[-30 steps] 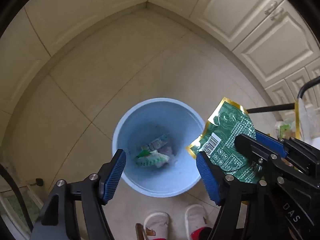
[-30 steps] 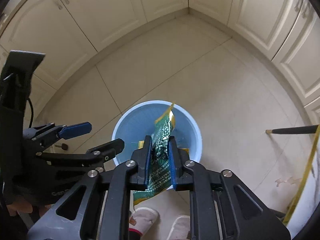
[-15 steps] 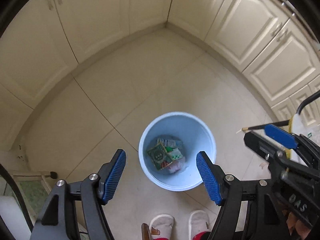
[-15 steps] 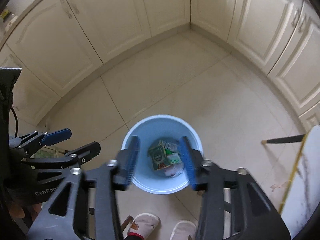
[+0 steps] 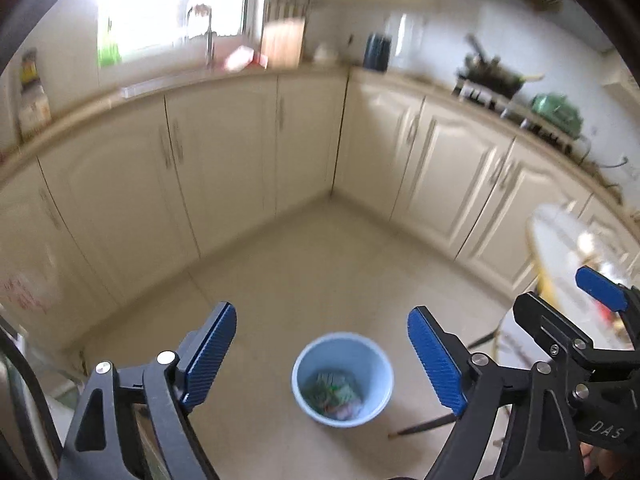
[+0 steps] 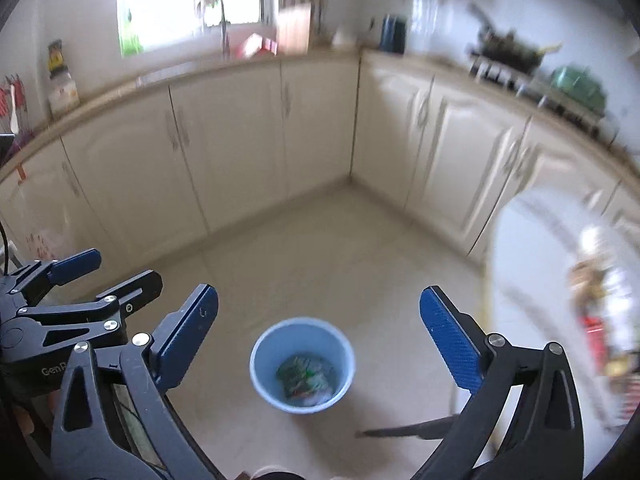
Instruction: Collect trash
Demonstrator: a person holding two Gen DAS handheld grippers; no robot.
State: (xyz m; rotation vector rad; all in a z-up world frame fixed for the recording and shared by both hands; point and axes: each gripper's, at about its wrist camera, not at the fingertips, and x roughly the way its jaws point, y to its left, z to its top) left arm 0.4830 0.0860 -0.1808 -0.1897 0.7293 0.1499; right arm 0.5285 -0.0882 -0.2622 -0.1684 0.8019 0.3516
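Now that both grippers have risen clear of the floor (image 6: pixel 320 240), the blue bin (image 6: pixel 303 364) sits far below, the green wrapper (image 6: pixel 300 376) inside it. Right gripper (image 6: pixel 320 340) fingers, just opened, stand spread and empty; left gripper (image 5: pixel 322 356) likewise. That item is deposited.

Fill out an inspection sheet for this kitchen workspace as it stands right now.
Surface: beige tiled floor, bare around the bin.
Job's things: blue bin upright on the floor, green wrappers lying inside it.
Clutter: a dark stick lies on the floor beside the bin; blurred items on a white table at right.
Grippers: left gripper open and empty; right gripper open and empty, its jaws having just been opening.
Cables: a dark cable at the right view's left edge.
Surroundings: cream cabinets, window, crowded countertop.
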